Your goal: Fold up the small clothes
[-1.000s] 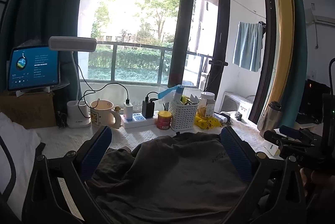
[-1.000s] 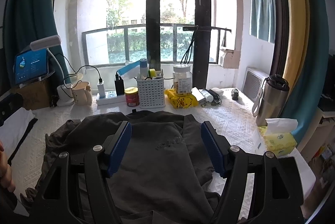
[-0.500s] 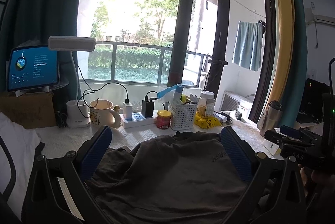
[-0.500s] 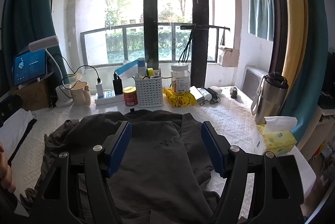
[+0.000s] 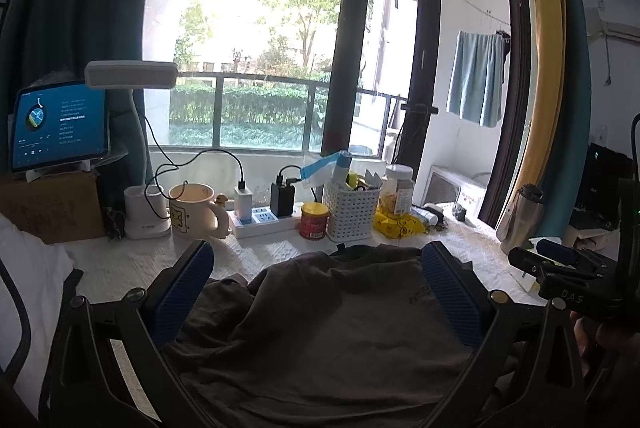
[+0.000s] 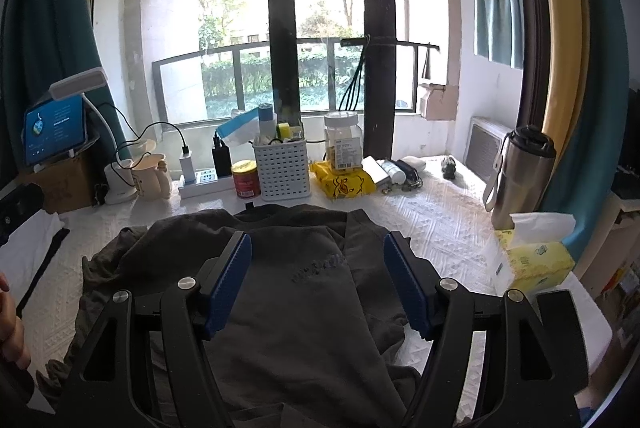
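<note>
Since the frame 1 s ago, almost nothing has moved: both views shift only slightly and the garment lies as it did.

The dark grey garment (image 6: 280, 292) lies spread but rumpled on the white-covered desk (image 6: 432, 224), directly ahead of both tools. In the right wrist view the right hand-held gripper (image 6: 318, 282) hangs over the garment's middle, fingers spread wide, nothing between them; the small printed mark on the cloth sits between the blue pads (image 6: 228, 280). The cloth runs out towards 9 o'clock, where a bunched part reaches the desk's left side, and ends sooner towards 3 o'clock.

In the left wrist view the left hand-held gripper (image 5: 320, 292) is likewise wide open and empty, poised over the same garment (image 5: 328, 340). A raised fold lies at 11 o'clock from it.

Judgement: the garment's long axis appears to run 9 to 3 o'clock across both tools. The left tool is the nearer to the bunched 9 o'clock part, the right tool to the 3 o'clock edge. Neither touches cloth that can be confirmed.

The white basket (image 6: 282, 167) and red tin (image 6: 246, 179) stand at 12 o'clock, just beyond the collar edge.
</note>
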`<state>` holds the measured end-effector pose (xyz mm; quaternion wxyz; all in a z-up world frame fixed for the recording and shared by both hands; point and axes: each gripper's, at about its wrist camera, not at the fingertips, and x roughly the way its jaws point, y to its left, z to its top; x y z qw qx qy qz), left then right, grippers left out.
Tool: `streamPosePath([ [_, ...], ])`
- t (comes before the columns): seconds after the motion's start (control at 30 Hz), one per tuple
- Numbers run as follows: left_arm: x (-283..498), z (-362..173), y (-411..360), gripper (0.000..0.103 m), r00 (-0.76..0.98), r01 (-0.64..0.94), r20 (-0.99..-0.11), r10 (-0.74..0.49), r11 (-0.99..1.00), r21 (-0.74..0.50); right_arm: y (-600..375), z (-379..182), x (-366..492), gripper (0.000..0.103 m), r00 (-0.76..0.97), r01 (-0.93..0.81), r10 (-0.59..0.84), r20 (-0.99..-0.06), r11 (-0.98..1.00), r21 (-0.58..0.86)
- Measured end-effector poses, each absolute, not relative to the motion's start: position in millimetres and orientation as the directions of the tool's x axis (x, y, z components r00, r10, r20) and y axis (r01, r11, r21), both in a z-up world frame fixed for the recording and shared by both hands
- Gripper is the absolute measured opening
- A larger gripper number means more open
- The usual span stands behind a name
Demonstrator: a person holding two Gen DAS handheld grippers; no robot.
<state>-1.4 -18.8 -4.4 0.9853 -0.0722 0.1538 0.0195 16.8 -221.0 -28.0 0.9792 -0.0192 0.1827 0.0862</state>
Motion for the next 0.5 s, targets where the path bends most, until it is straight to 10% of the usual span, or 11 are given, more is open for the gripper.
streamPosePath([
  [0.5, 50, -35, -27, 0.103, 0.908, -0.080, -0.418, 0.014, 0.987, -0.141, -298, -68, 101, 0.072, 0.860, -0.065, 0.095, -0.501, 0.995, 0.076],
])
